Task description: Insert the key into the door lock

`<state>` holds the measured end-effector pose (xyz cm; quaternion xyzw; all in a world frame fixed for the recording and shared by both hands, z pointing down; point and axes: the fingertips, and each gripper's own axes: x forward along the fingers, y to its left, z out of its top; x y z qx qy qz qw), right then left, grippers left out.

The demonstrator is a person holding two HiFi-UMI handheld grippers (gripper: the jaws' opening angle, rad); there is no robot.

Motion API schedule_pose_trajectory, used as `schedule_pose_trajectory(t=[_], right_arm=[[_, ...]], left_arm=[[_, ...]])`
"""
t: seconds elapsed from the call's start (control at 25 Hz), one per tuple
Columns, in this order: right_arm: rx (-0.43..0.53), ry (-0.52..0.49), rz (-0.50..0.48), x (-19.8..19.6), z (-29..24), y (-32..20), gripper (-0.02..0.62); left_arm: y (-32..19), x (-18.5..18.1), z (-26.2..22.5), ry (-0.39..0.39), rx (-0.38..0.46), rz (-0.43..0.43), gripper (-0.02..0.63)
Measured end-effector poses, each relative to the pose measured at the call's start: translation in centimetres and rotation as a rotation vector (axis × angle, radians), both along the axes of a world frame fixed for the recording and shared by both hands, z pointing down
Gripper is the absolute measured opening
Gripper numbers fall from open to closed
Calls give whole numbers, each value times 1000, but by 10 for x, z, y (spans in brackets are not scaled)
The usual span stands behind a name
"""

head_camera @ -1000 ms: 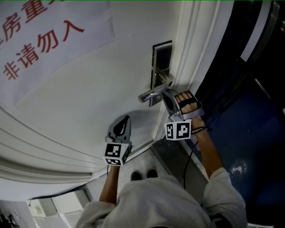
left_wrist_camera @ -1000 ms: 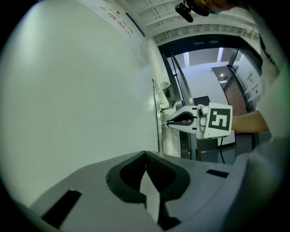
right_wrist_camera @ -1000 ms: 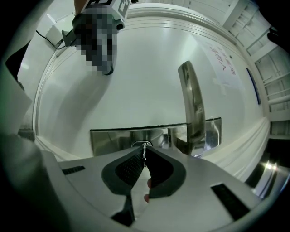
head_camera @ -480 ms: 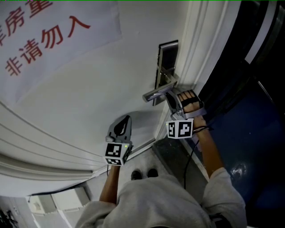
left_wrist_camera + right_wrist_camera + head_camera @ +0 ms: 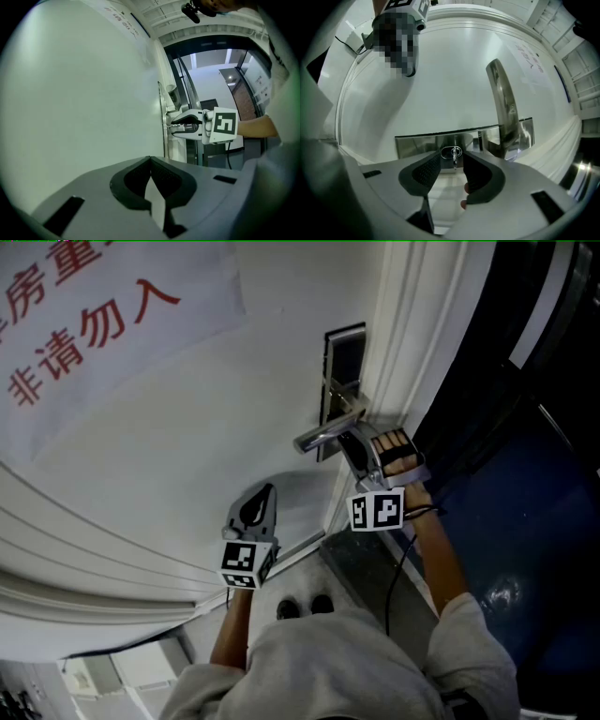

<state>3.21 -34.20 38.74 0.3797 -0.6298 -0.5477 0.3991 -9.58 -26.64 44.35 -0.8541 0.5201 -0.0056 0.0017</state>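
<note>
The head view is dim and cool: the white door (image 5: 187, 446) is evenly lit, the space past its frame sinks to near black, and the left gripper (image 5: 265, 493) throws a soft shadow on the door. Both gripper views bend straight lines and go black at the corners. The lit hallway (image 5: 211, 70) glares in the left gripper view, and the metal handle (image 5: 504, 103) shows streaky reflections in the right gripper view.

Door (image 5: 187, 446) — lock plate (image 5: 342, 357), notice (image 5: 84, 324)

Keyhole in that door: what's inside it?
A key, head sticking out between the jaws of the right gripper, which have just been opening off it. Its blade is hidden inside the lock plate.
</note>
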Motion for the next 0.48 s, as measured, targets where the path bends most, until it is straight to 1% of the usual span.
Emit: schedule_pose_trajectory(t=[0.28,0.4,0.48], right_arm=[[-30,-68,28,14,-1,8,152],[-56,-138,43,23,-2,13,152],[-86,-215,57,32,-3,19,152]], left_arm=[[-1,7,-1,0,2,20,18],[-1,10,-1,-2,3,30,18],[-2,12,-1,-2,2,36,18]])
